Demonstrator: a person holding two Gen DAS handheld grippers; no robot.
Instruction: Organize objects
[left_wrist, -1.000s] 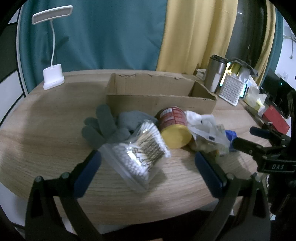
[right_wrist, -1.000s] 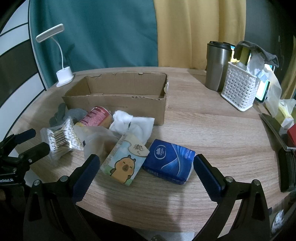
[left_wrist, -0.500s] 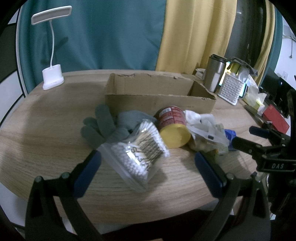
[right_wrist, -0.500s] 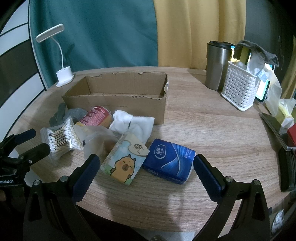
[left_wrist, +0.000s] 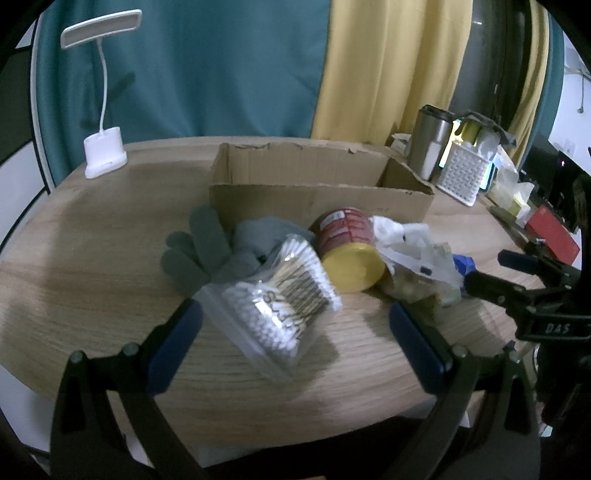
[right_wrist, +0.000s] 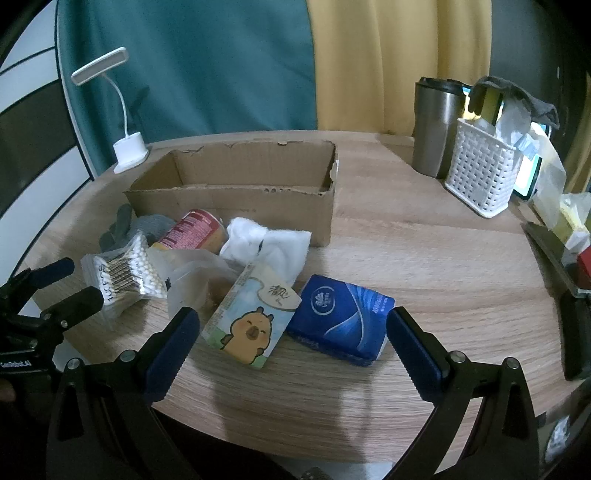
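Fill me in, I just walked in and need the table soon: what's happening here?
A person holds two grippers, both open and empty, at the table's near edge. The left gripper faces the bag of cotton swabs; the right gripper faces the capybara tissue pack and blue tissue pack. The cardboard box looks empty.

desk lamp (right_wrist: 125, 147), steel tumbler (right_wrist: 432, 127), white basket (right_wrist: 480, 181)

Grey glove (left_wrist: 207, 247); red can (left_wrist: 345, 240), yellow lid; blue tissue pack (right_wrist: 341, 319); brown cardboard box (right_wrist: 236, 199)
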